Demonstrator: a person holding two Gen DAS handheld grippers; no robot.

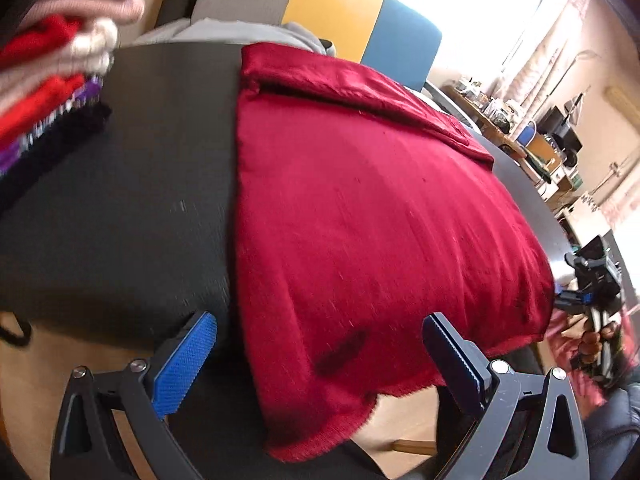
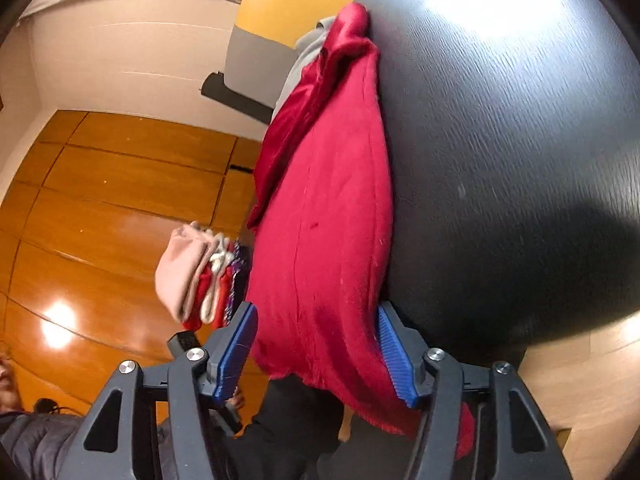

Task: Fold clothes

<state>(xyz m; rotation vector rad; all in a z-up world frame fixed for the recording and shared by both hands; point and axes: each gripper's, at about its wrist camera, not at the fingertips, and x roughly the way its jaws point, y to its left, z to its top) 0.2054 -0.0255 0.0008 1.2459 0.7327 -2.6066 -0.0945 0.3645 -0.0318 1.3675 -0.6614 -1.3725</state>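
A dark red cloth (image 1: 380, 220) lies spread on the dark table (image 1: 120, 208), with a folded strip along its far edge. Its near edge hangs over the table's rim. My left gripper (image 1: 320, 356) is open, and the cloth's near left corner sits loosely between its blue pads (image 1: 184, 364). In the right wrist view the cloth's (image 2: 328, 248) other near edge runs between the wide-apart fingers of my right gripper (image 2: 316, 354), which is open and not pinching it. The right gripper (image 1: 568, 280) also shows at the cloth's right side.
A stack of folded clothes (image 1: 52, 60) in pink, red, cream and purple sits on the table's far left; the same stack (image 2: 200, 280) shows in the right wrist view. A grey garment (image 1: 240, 32) lies at the far edge. Chairs (image 1: 332, 4) stand behind. Wooden floor (image 2: 120, 200) lies around.
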